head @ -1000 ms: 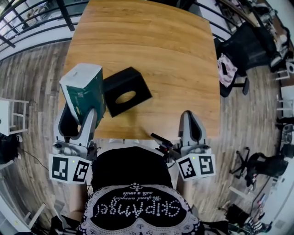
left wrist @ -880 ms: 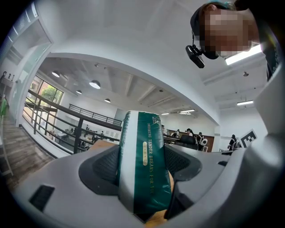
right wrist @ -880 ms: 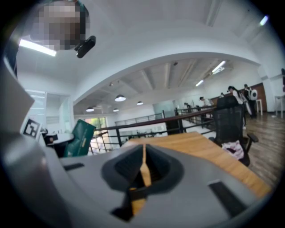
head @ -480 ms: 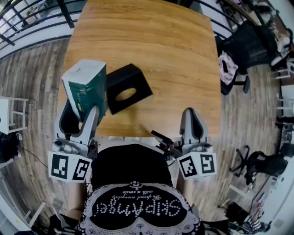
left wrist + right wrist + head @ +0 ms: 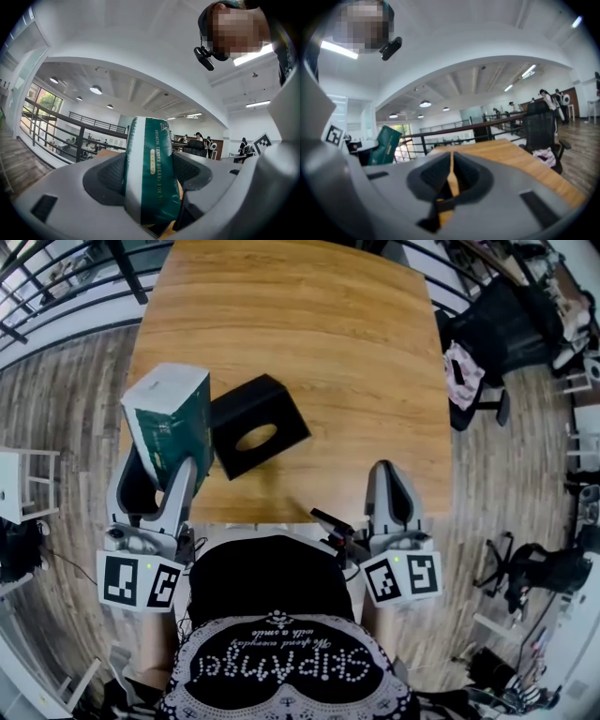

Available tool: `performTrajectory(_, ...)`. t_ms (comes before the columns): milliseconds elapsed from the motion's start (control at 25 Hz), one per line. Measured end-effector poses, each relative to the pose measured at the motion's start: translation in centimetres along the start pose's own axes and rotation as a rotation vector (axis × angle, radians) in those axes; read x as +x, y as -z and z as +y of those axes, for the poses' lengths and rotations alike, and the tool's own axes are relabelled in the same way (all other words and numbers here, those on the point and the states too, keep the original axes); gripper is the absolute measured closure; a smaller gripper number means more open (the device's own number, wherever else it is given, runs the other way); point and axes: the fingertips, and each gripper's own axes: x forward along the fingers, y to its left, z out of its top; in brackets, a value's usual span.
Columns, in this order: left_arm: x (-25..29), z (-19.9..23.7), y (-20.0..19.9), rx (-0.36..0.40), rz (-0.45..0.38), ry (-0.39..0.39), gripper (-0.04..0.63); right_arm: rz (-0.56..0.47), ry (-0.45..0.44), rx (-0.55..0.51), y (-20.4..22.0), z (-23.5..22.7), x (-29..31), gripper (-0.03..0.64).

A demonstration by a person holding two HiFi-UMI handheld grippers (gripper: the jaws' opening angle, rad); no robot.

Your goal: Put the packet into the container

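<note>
We hold the packet (image 5: pixel 167 423) clamped in the left gripper (image 5: pixel 161 479), long axis along the jaws, white end up, just left of the container (image 5: pixel 256 425) (lower end hidden). Right gripper (image 5: pixel 392 488) closed on nothing, well right of the container.

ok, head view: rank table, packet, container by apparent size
1. table, by far the largest.
2. packet and container look about alike. The packet is lifted off the table and so nearer the camera, which makes ranking these two unsure.
</note>
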Motion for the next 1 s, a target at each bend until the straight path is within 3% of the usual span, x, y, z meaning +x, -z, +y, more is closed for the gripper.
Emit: performTrajectory(1000,3.3,-0.1,4.6,0.034,0.177,0.154,0.258,0.014,0.17,0.045,0.6,-1.3,-4.1,0.577)
